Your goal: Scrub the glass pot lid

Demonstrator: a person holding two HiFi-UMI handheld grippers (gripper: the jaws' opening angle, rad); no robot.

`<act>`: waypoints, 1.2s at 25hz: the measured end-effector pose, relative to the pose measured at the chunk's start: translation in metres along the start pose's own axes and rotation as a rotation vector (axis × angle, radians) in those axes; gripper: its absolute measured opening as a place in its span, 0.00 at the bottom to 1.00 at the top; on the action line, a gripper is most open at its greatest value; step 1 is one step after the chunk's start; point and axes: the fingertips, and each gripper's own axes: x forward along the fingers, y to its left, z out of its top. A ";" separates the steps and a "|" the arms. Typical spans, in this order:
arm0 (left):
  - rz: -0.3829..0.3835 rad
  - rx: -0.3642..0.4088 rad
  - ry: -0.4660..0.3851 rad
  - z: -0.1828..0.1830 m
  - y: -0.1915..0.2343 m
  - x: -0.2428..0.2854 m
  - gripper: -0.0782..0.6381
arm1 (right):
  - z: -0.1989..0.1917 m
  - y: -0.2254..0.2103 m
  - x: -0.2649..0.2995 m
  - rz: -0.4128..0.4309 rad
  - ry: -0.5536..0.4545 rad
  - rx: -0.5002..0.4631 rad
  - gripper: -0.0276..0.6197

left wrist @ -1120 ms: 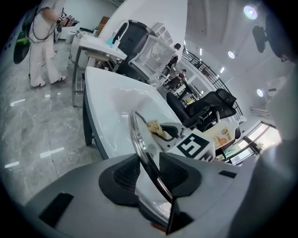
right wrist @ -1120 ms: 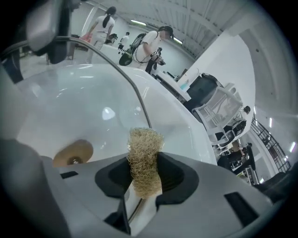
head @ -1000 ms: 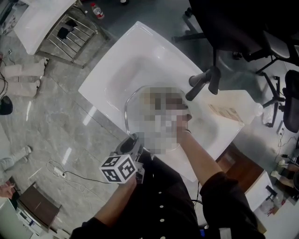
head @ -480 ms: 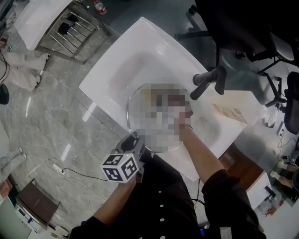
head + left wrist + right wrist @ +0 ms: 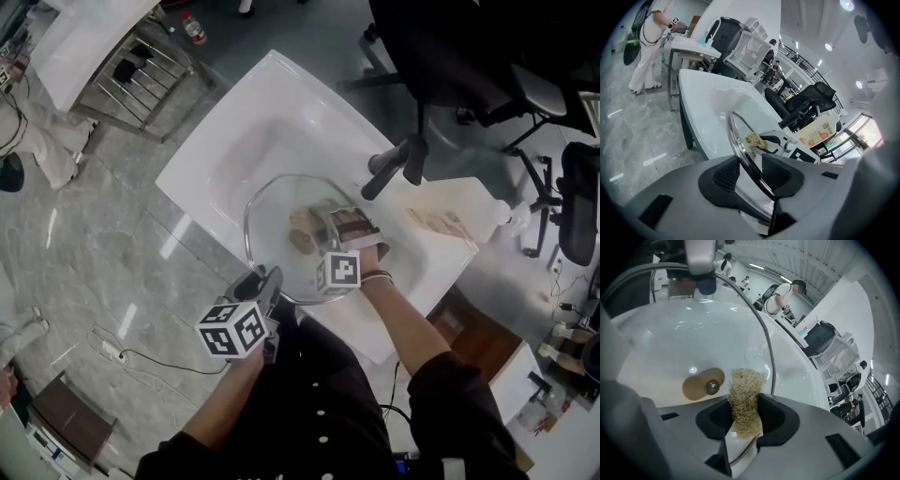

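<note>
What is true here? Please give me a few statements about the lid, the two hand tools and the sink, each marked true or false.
1. The left gripper grips the glass pot lid by its rim. True; its jaws have just eased open a little, with the rim between them.
2. The right gripper holds a blue sponge. False: it holds a straw-coloured fibrous scrubber.
3. The lid lies flat in the sink. False: it is tilted, held by its rim over the sink.
4. A dark tap stands at the sink's edge. True.
</note>
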 end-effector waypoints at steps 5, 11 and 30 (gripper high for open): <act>0.004 0.001 -0.019 0.001 -0.001 0.001 0.34 | -0.010 0.016 -0.022 0.022 0.002 0.016 0.27; 0.009 -0.010 -0.034 0.000 -0.002 0.001 0.34 | -0.025 0.031 -0.045 0.053 0.013 0.019 0.27; 0.037 -0.002 -0.053 -0.001 -0.005 -0.001 0.33 | -0.057 0.083 -0.100 0.292 0.028 -0.111 0.27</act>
